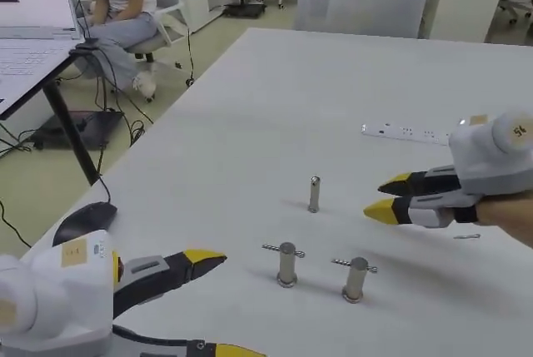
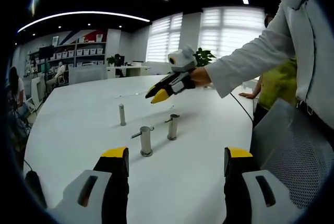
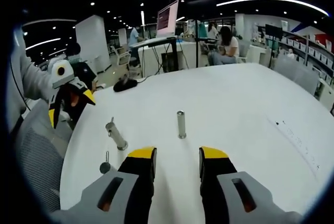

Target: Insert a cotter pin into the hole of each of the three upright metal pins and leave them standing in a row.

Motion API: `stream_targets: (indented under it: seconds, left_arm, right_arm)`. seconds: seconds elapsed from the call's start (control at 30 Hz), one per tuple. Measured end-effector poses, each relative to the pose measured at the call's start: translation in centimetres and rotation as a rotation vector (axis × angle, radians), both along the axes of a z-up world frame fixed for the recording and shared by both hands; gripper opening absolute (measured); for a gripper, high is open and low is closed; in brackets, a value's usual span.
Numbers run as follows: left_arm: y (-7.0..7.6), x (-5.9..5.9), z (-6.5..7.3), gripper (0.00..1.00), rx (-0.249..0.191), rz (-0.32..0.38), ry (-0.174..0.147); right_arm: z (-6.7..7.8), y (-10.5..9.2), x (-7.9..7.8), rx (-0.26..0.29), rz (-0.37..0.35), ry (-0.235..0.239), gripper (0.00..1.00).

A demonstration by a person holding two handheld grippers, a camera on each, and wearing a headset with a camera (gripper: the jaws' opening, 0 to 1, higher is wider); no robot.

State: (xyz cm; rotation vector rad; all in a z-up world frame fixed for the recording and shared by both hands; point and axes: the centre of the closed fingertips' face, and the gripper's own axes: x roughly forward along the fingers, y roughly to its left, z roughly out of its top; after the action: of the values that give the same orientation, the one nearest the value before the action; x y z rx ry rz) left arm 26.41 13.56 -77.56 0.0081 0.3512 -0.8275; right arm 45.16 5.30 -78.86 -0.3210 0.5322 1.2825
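Note:
Three upright metal pins stand on the white table. The far pin has nothing through it. The two nearer pins each carry a cotter pin across the top; they also show in the left gripper view and in the right gripper view. My right gripper hovers open and empty, just right of the far pin. My left gripper stays open and empty at the table's near left. A loose cotter pin lies under my right hand.
A white power strip lies at the far right of the table. A black mouse sits at the left edge. A person sits at a desk with a monitor beyond the table's left side. Another person stands close behind my right arm.

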Motion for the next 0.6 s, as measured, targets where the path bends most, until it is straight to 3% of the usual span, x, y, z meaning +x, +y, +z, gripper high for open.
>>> stream_targets:
  seconds: [0.33, 0.6]
  left_arm:
    - [0.3, -0.5, -0.1, 0.74, 0.008, 0.002, 0.006]
    - [0.5, -0.6, 0.0, 0.74, 0.010, 0.009, 0.008]
  right_arm:
    - [-0.1, 4.4, 0.8, 0.002, 0.059, -0.011, 0.33]
    - [-2.1, 5.9, 1.7, -0.018, 0.060, 0.004, 0.32]
